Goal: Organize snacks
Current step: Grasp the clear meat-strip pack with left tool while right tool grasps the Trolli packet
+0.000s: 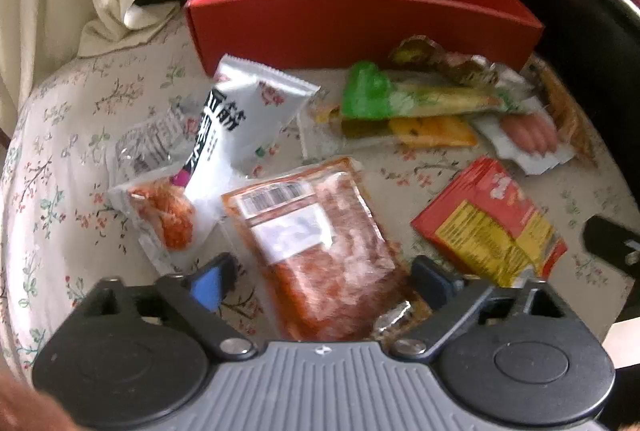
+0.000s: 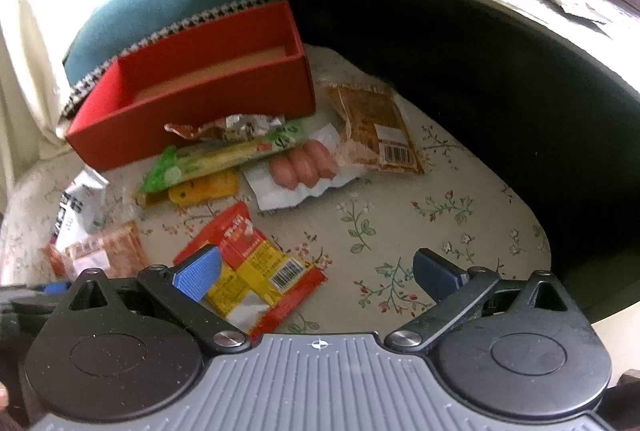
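The snacks lie loose on a flowered cloth (image 1: 60,159), in front of an open red box (image 1: 360,11) that stands at the far edge with nothing visible inside.

Left wrist view, left to right:
- A clear packet (image 1: 148,147) lies flat on the cloth.
- A small packet with orange pieces (image 1: 164,219) lies just in front of it.
- A white packet with black lettering (image 1: 236,123) rests tilted, its lower end over the small packet.
- An orange meat packet (image 1: 316,243) with a barcode label lies between the fingers of the left gripper (image 1: 324,277). The jaws stand apart on either side of it; the pads do not press on it.
- A green stick packet (image 1: 404,99) lies across a yellow packet (image 1: 436,133), just in front of the box.
- A red and yellow packet (image 1: 492,223) lies near the right finger.
- A sausage packet (image 1: 528,139) lies beyond it.

Right wrist view:
- The right gripper (image 2: 318,277) hangs open over the cloth.
- Its left finger overlaps the red and yellow packet; the right finger is over bare cloth.
- A brown packet (image 2: 376,127) lies beside the right end of the box
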